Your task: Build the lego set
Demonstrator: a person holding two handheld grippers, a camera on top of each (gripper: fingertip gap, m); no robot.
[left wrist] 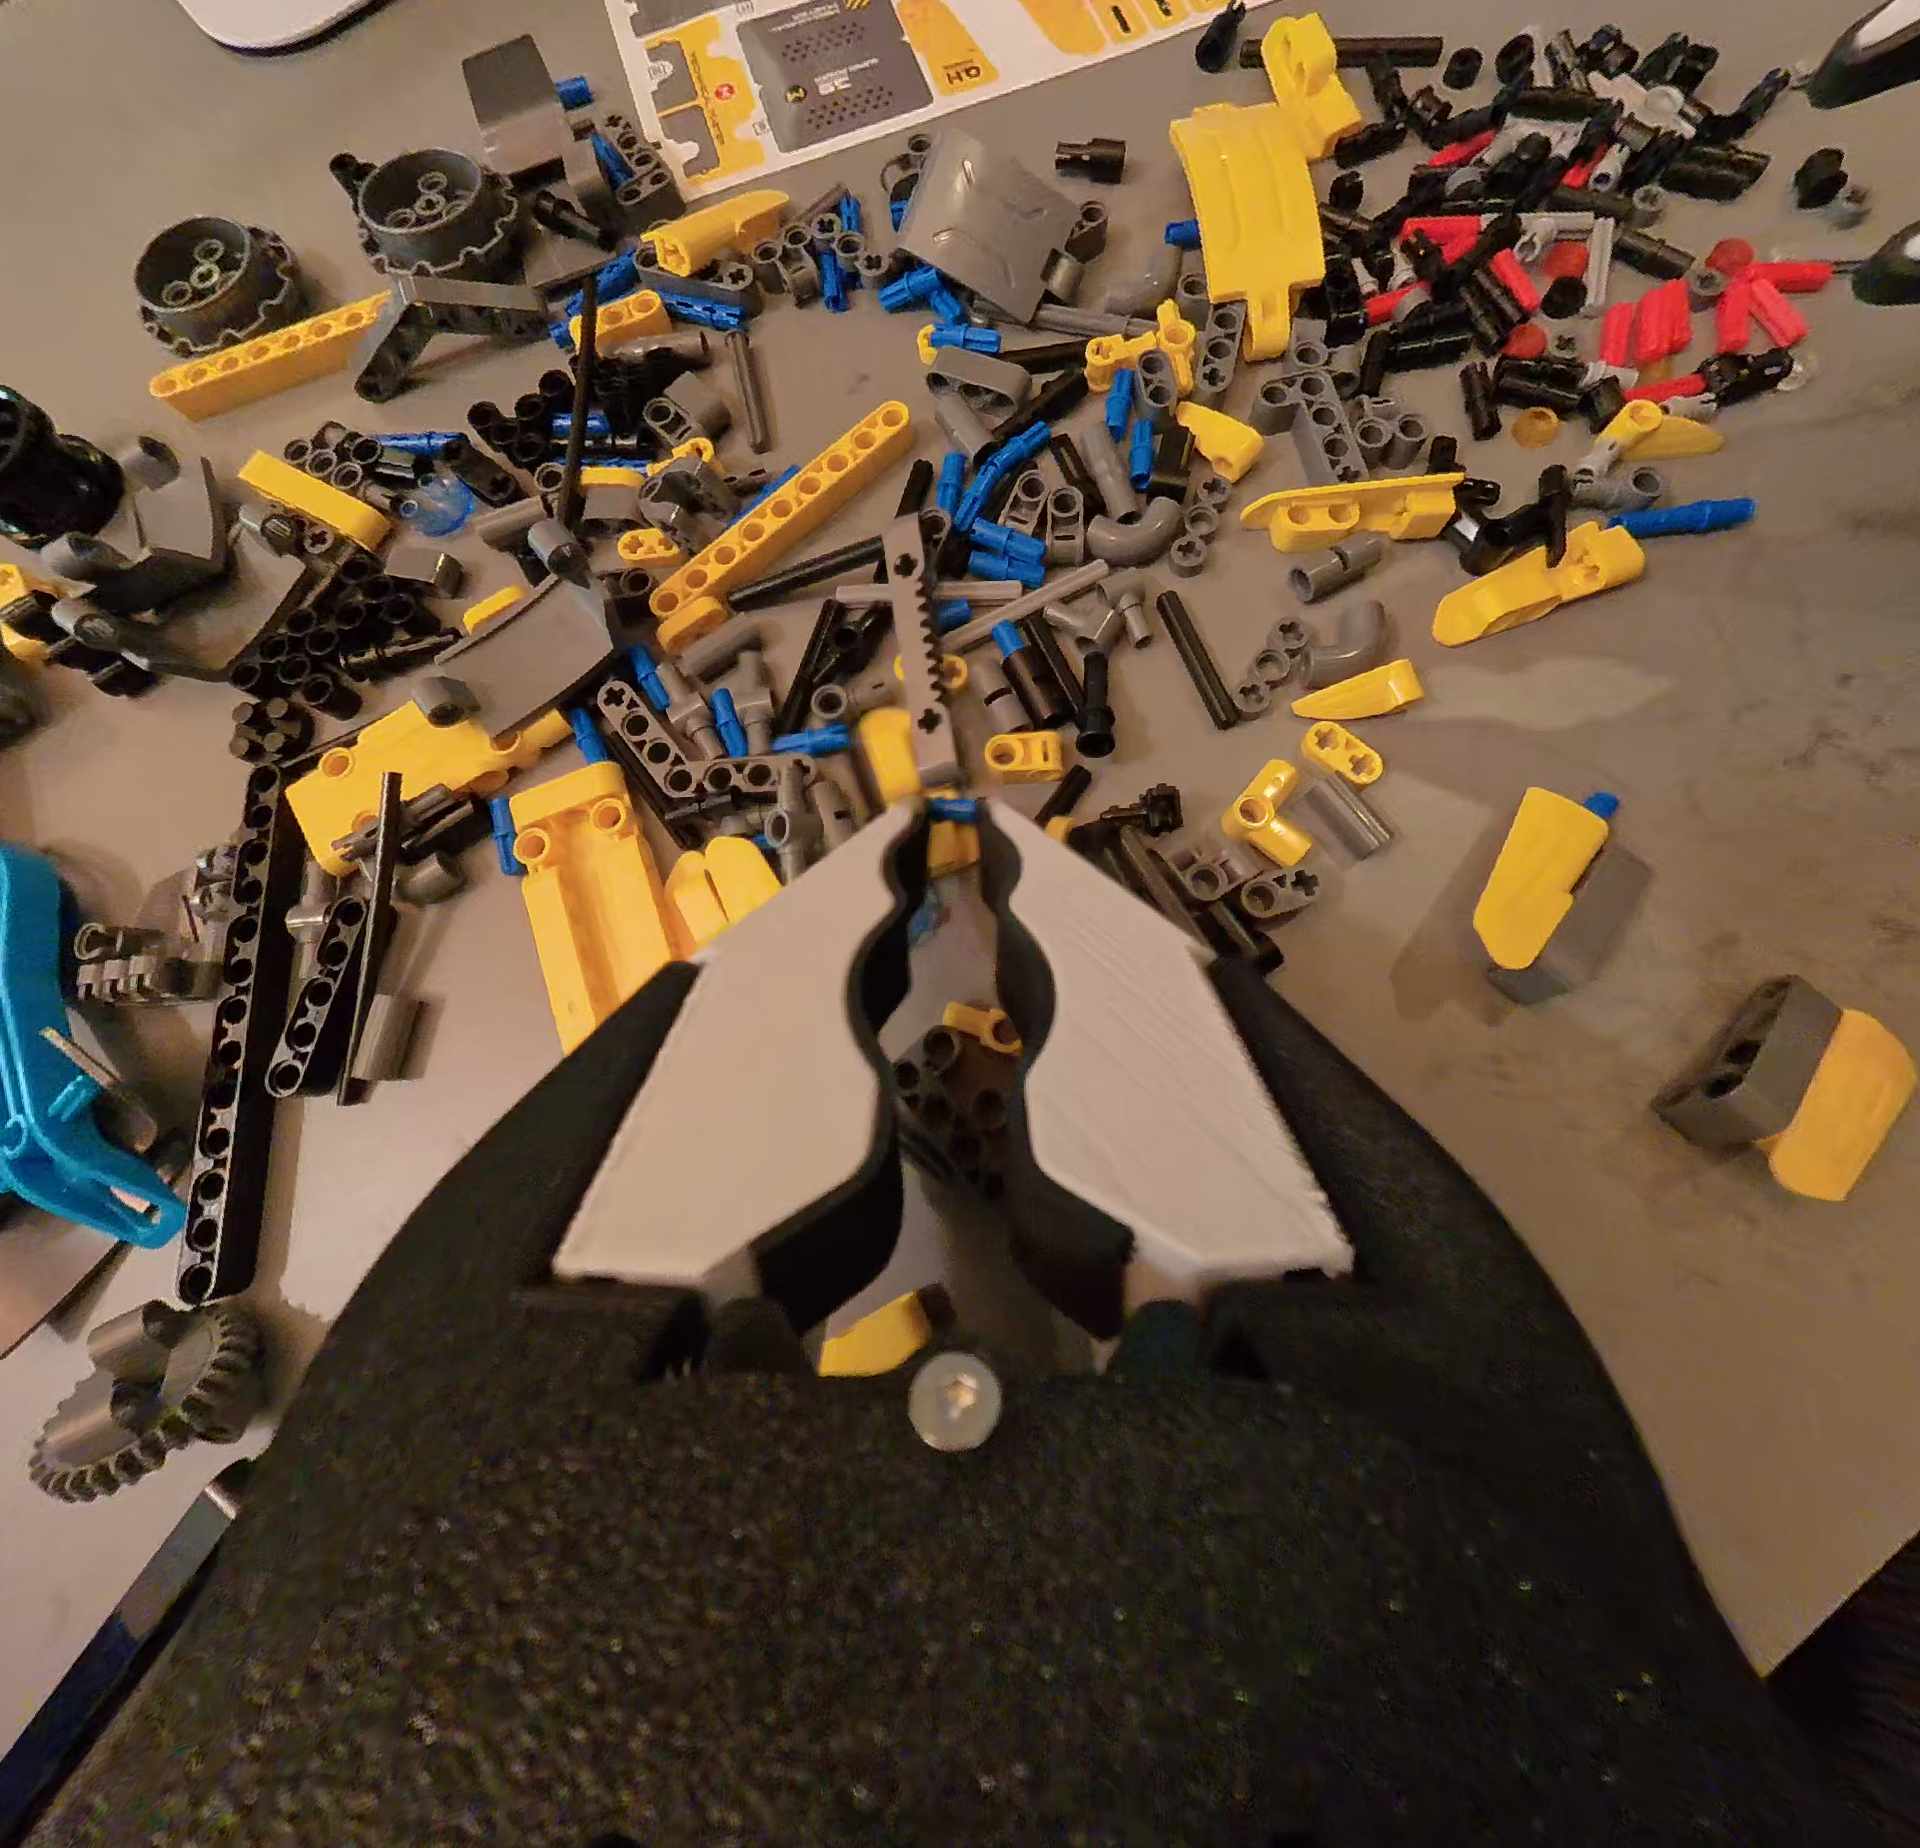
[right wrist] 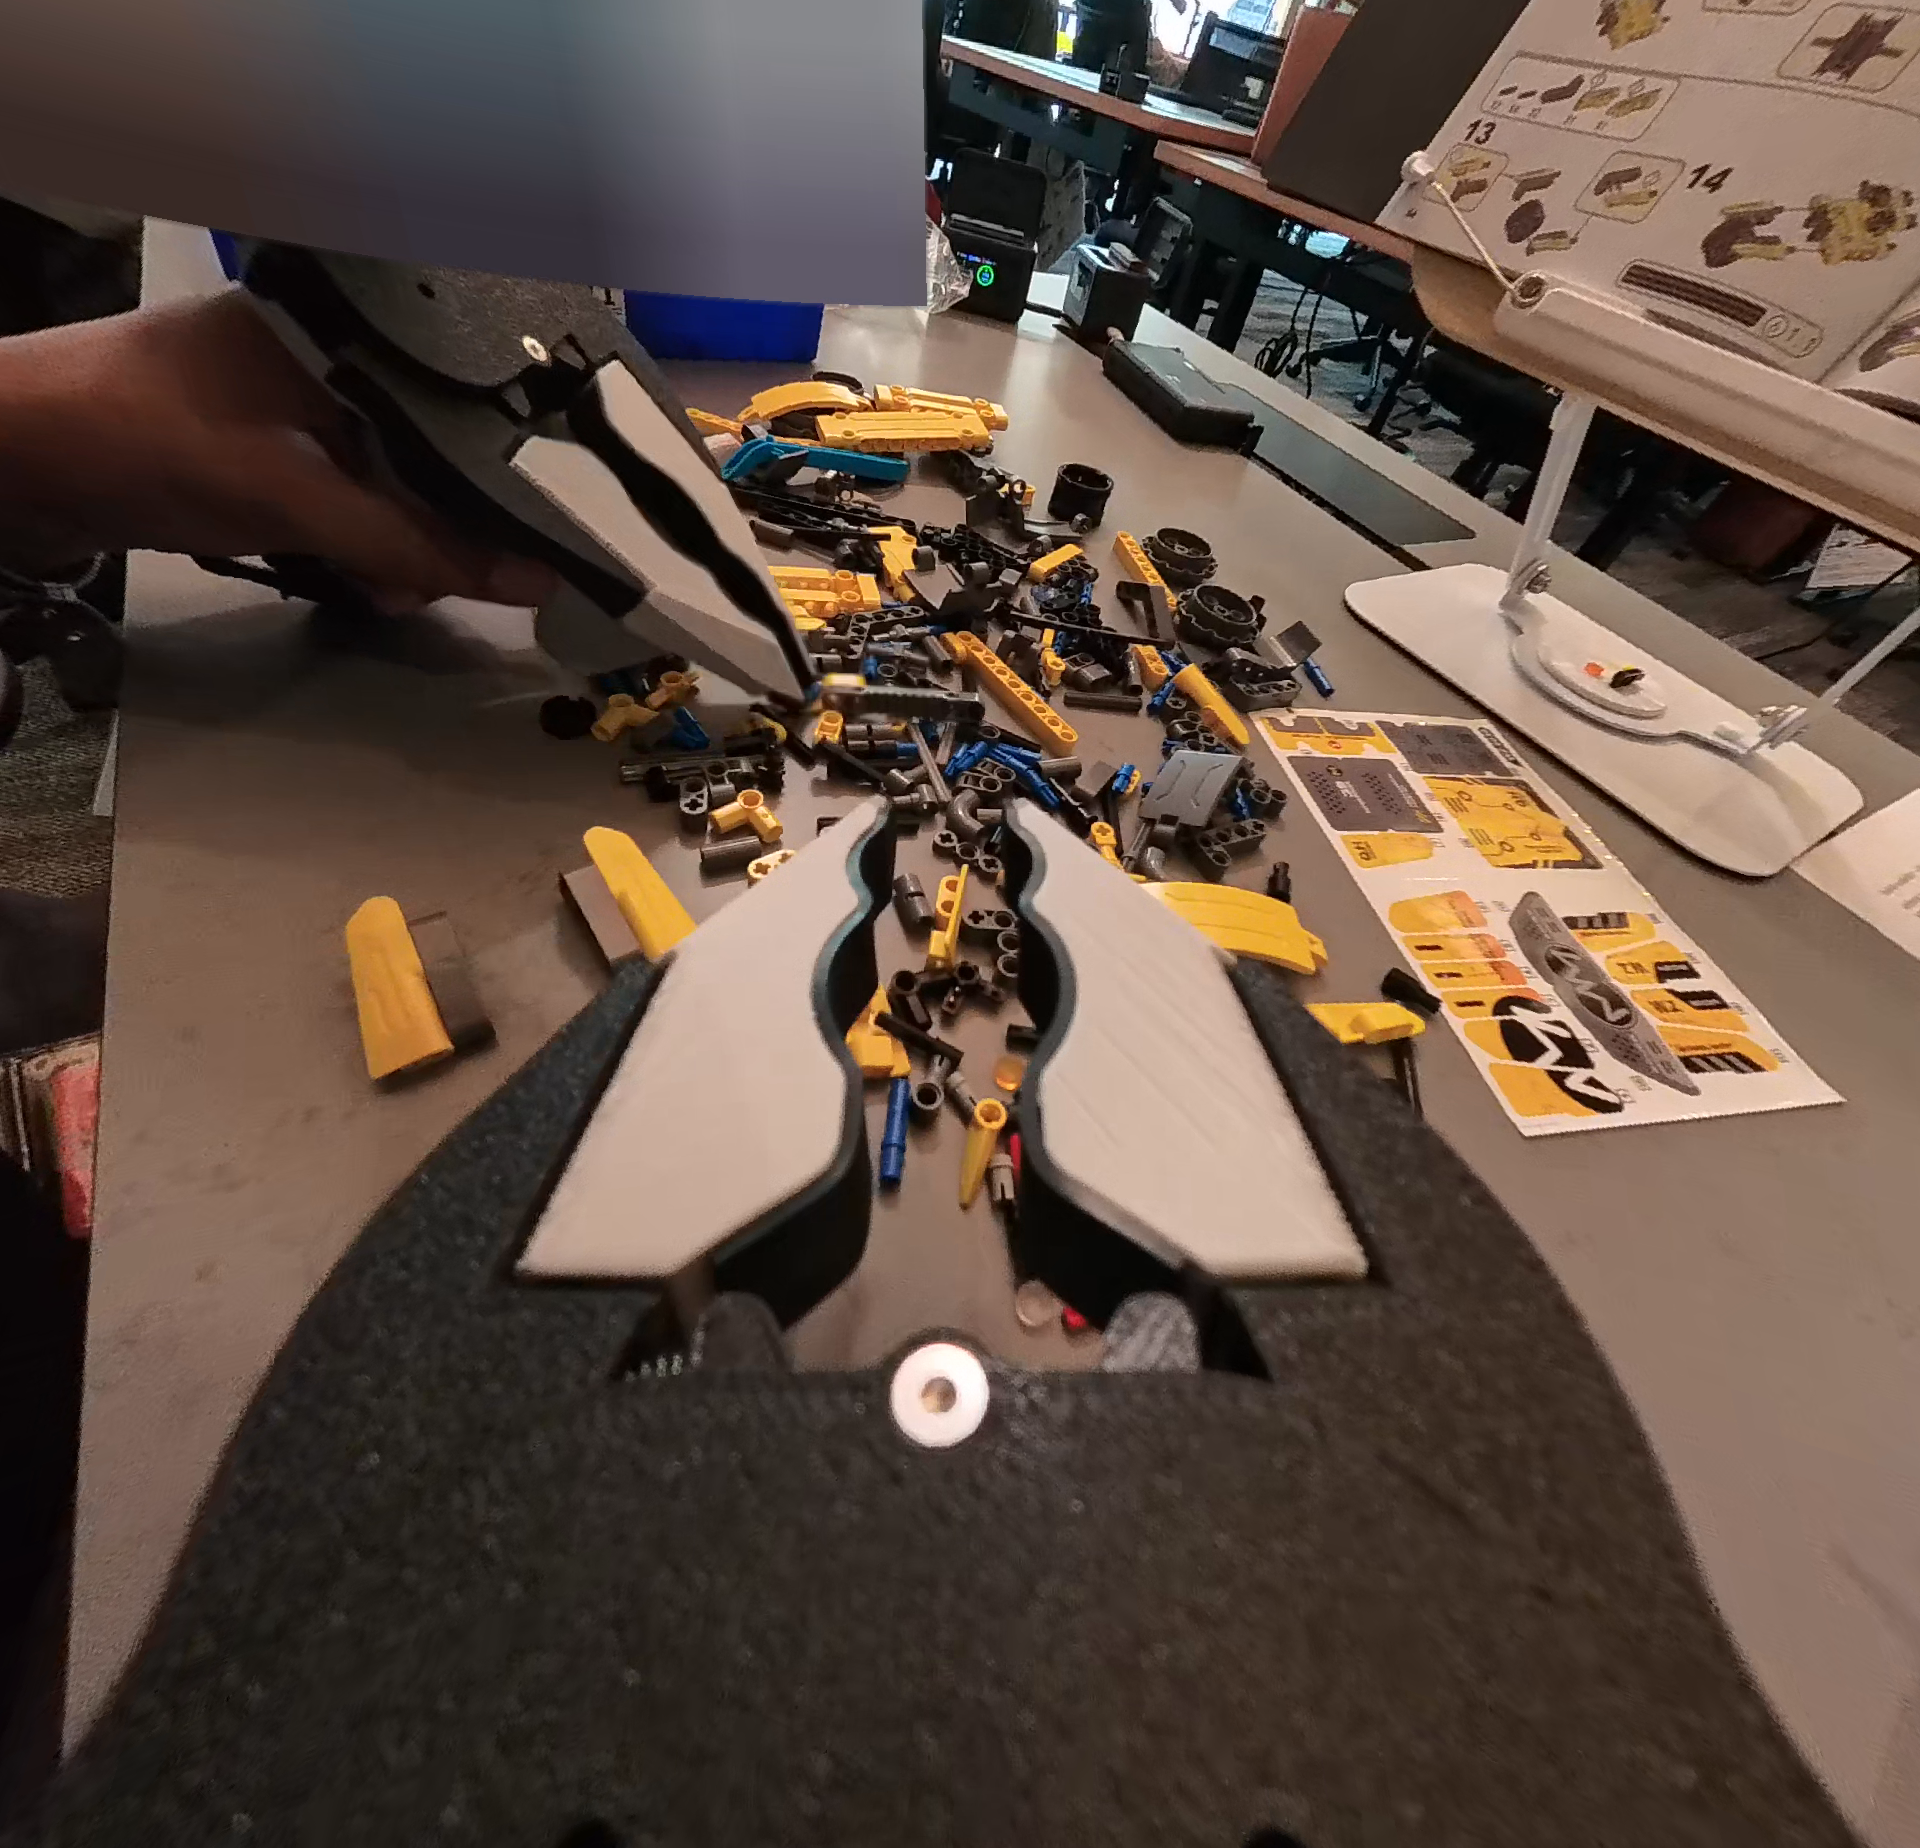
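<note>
My left gripper [left wrist: 951,811] is shut on the near end of a grey toothed rack bar [left wrist: 920,645], where a yellow and a blue piece sit. It holds the bar just above a pile of small yellow, black, grey and blue building pieces [left wrist: 831,510]. The right wrist view shows the same gripper [right wrist: 808,692] with the bar [right wrist: 904,700] sticking out level to the right. My right gripper [right wrist: 945,822] is open and empty, low over the near part of the pile [right wrist: 956,946], with loose pins and connectors lying between its fingers [right wrist: 727,1050].
A sticker sheet [right wrist: 1507,915] lies right of the pile. An instruction booklet [right wrist: 1683,136] leans on a white stand [right wrist: 1579,707] at the far right. Yellow-and-grey panels [left wrist: 1538,884] [right wrist: 400,988] lie apart from the pile. A hand [right wrist: 208,468] holds the left gripper. A blue part [left wrist: 52,1050] lies at left.
</note>
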